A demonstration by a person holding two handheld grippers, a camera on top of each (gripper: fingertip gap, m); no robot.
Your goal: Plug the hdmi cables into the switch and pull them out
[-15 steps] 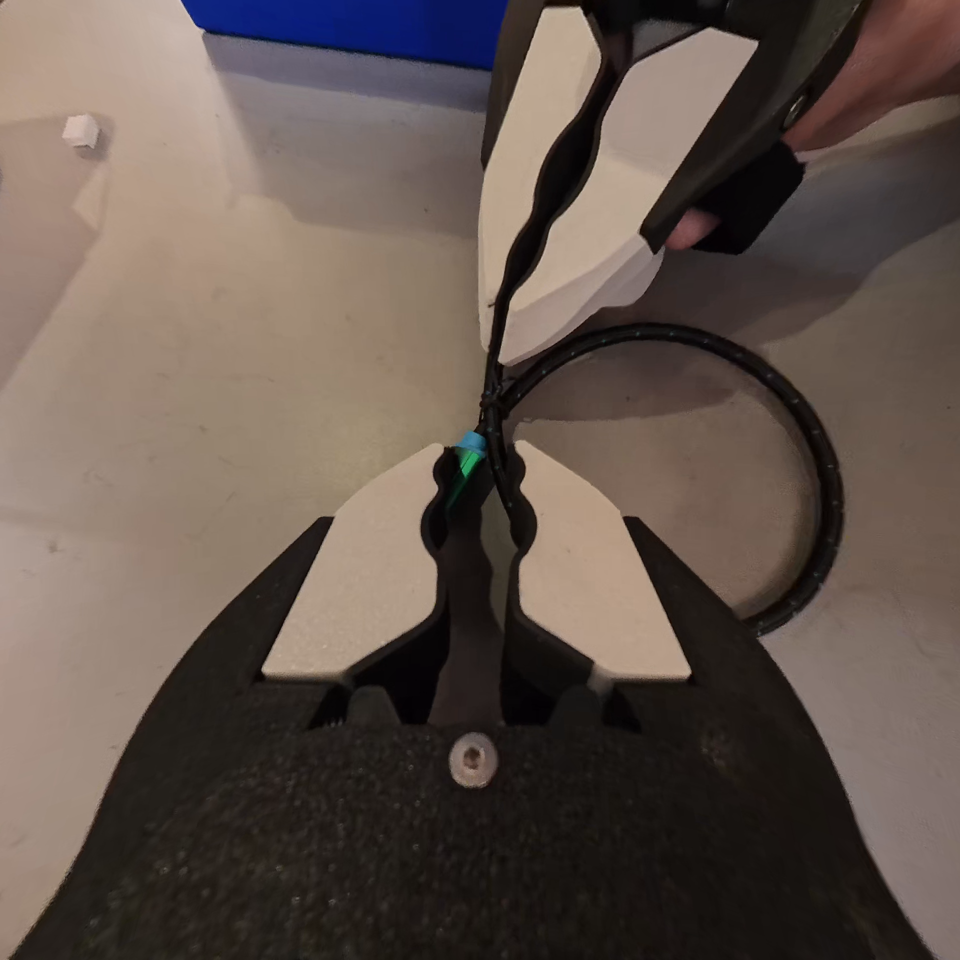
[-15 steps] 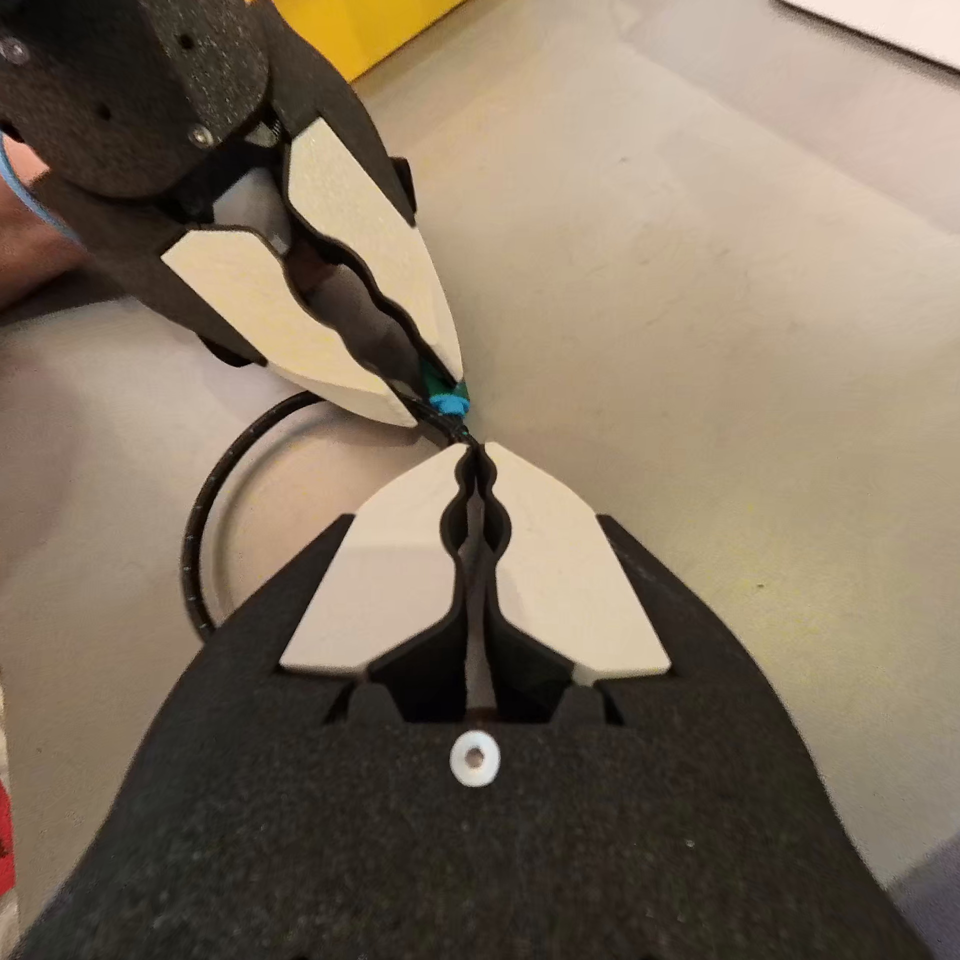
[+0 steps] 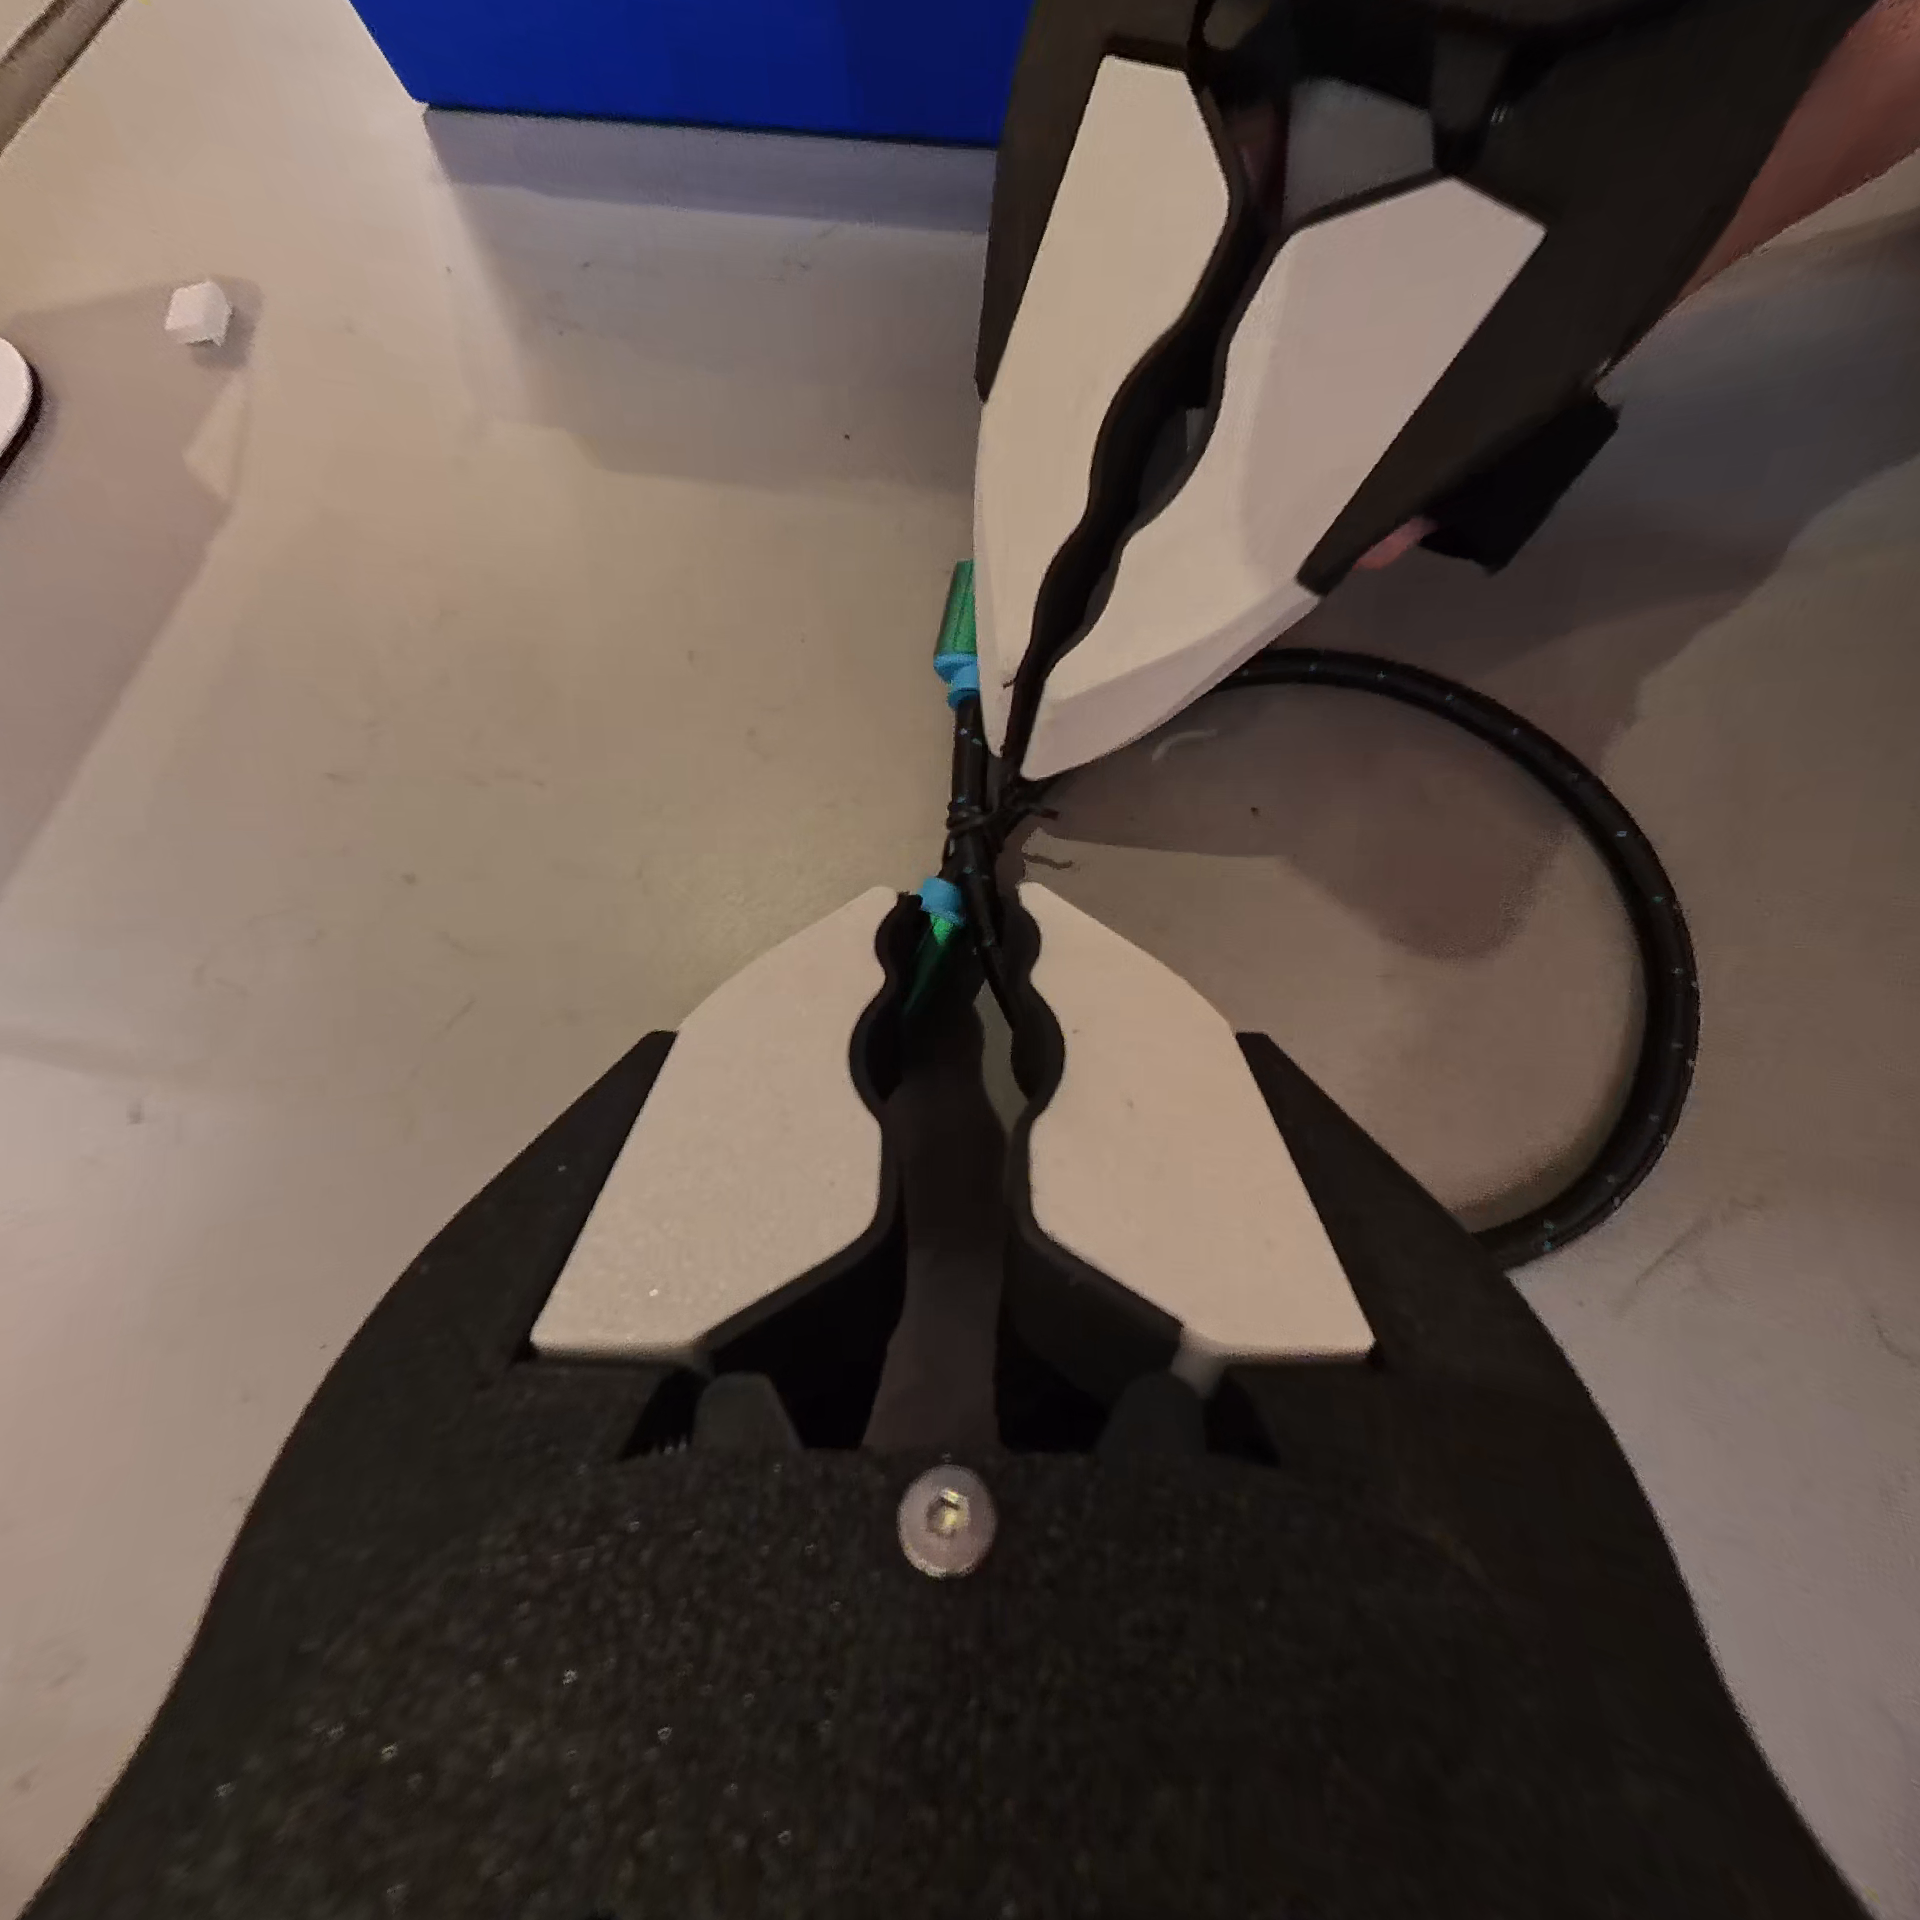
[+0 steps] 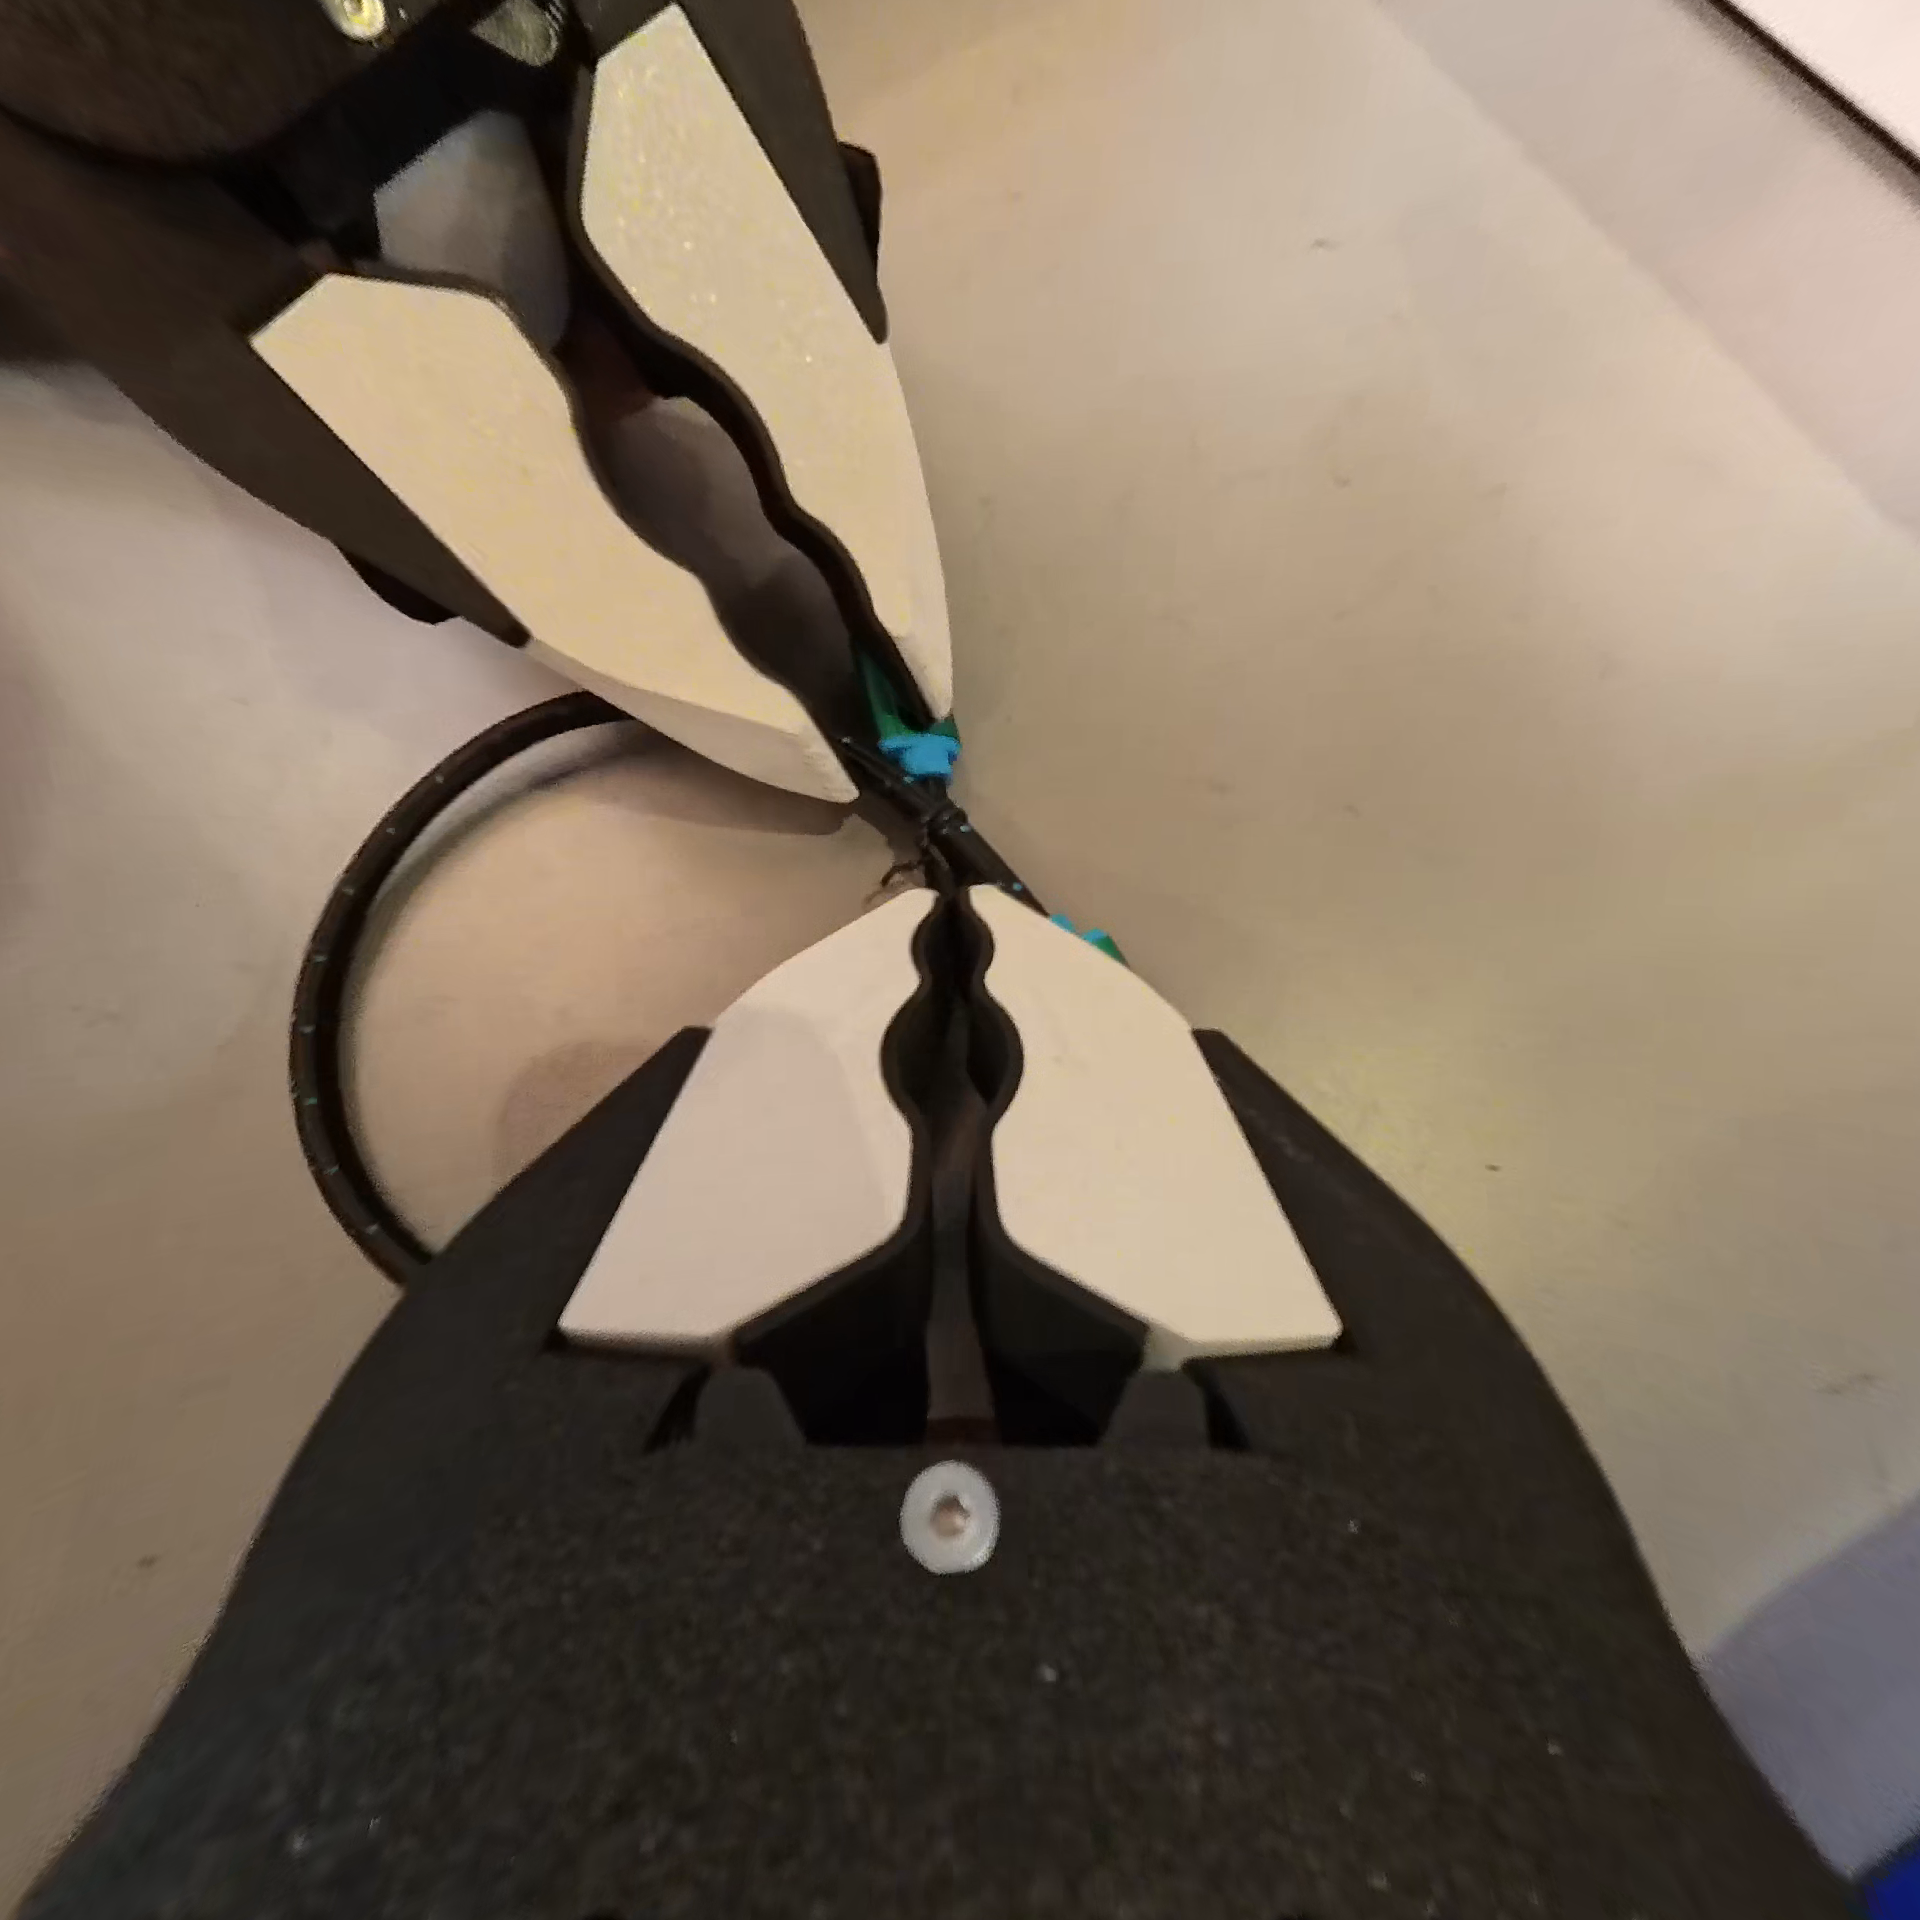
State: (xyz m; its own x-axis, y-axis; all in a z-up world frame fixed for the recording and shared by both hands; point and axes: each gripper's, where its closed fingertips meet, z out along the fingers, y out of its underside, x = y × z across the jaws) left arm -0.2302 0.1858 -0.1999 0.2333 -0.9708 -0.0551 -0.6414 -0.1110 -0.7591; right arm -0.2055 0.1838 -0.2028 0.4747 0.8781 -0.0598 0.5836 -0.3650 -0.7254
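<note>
A black braided cable [image 3: 1662, 935] lies in a loop on the beige table, bound by a thin black tie [image 3: 982, 821]. Its two ends carry green plugs with blue collars. My left gripper [image 3: 956, 904] is shut on one green plug [image 3: 925, 956] and the cable strand beside it. My right gripper [image 3: 1023, 748] faces it, tips almost touching, shut on the tie's thin end. The second green plug [image 3: 956, 623] sticks out beside the right gripper's finger. In the right wrist view, my right gripper [image 4: 951, 899] meets the left gripper [image 4: 894, 758]; the cable loop [image 4: 322, 997] lies left. No switch is in view.
A blue box [image 3: 707, 62] stands at the back of the table. A small white piece [image 3: 203, 312] and a white object [image 3: 10, 395] lie at the left edge. A white sheet [image 4: 1849, 52] shows at the far right corner. Less than 4 cm separates the two grippers' tips. Left tips and right tips are each some 25 cm from the small white piece [image 3: 203, 312].
The second green plug has swung out into view beside the right gripper's finger. Both grippers stay shut and tip to tip; the left gripper looks closer in the right wrist view.
</note>
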